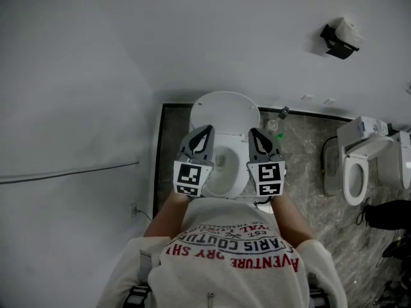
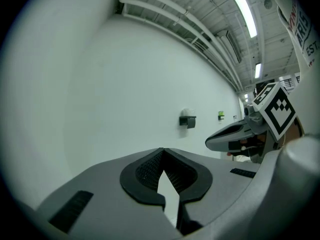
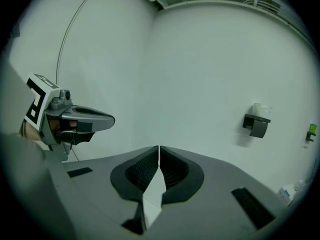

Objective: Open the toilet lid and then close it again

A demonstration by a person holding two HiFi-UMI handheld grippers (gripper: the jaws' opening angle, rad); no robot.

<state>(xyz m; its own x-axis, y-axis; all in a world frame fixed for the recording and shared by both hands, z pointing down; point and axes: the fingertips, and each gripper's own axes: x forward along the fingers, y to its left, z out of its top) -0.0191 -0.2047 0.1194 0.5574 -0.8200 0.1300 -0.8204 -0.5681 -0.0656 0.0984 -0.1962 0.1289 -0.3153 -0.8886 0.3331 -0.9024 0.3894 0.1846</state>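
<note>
Left tool (image 1: 207, 129) and right tool (image 1: 252, 133) closed tight, empty; toilet lid (image 1: 225, 111) up. Shirt (image 1: 234, 249) print: "AVENTURE", probably.

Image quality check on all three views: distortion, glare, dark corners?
Head view: dim, even, low-contrast light, faint shadows, toilet sharp. Left gripper view: heavy fisheye bending, black corners, ceiling light blown out. Right gripper view: same fisheye and black corners, plain wall, no glare.

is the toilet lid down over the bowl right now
No, the toilet lid stands raised at the back, and the bowl below it is open to view.
</note>
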